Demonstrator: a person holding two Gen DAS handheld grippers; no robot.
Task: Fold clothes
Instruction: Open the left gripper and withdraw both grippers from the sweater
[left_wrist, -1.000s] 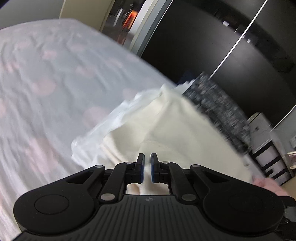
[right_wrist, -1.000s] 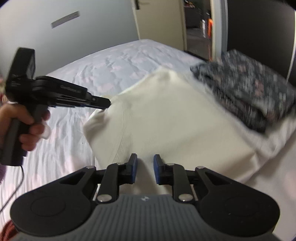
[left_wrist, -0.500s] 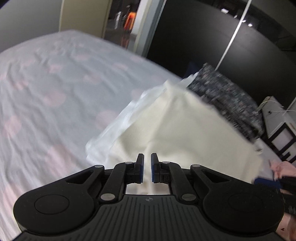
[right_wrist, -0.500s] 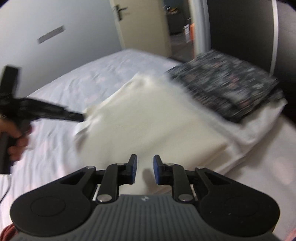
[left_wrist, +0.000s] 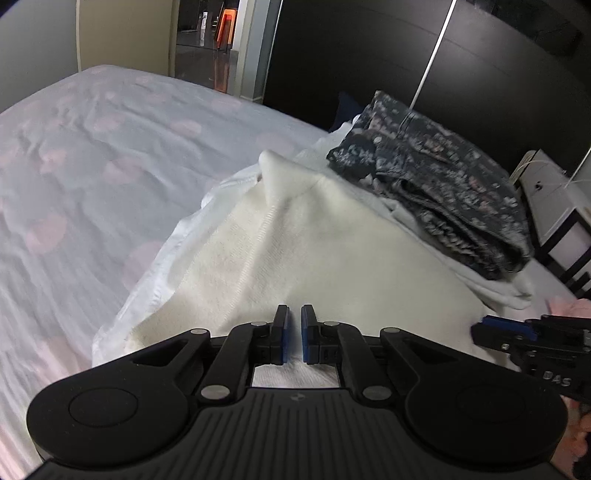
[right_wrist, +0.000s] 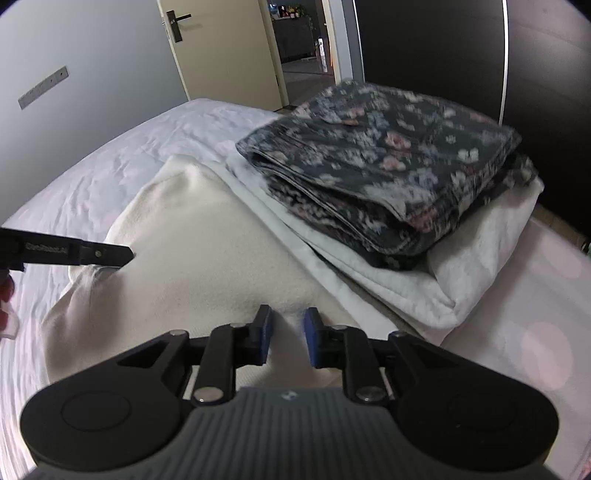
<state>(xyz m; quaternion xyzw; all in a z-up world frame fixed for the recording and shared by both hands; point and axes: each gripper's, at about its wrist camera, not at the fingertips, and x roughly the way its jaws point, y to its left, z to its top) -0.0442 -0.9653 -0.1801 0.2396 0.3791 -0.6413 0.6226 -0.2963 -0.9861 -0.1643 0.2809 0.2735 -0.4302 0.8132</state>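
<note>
A cream garment (left_wrist: 317, 251) lies spread on the bed (left_wrist: 92, 177), near the bed's edge on the wardrobe side, its far corner rising in a small peak. Under it a thinner white cloth (left_wrist: 173, 254) shows along its left border. The left gripper (left_wrist: 291, 334) has its 2 blue-padded fingers nearly together with cream fabric pinched between them at the garment's near edge; from the right wrist view its tip (right_wrist: 122, 255) meets the garment's left corner, where the cloth bunches. The right gripper (right_wrist: 287, 334) also has a fold of the cream fabric rising between its fingers, which stand a little wider apart but press the cloth from both sides. Just beside the garment, toward the wardrobe (left_wrist: 369, 55), a dark floral folded garment (right_wrist: 384, 177) sits on top of a folded white towel (right_wrist: 424, 284); the towel touches the cream garment's right edge. Beyond the bed's far corner a door (right_wrist: 221, 55) stands open. A white side cabinet (left_wrist: 550, 206) stands past the bed's edge at the right of the left wrist view.
</note>
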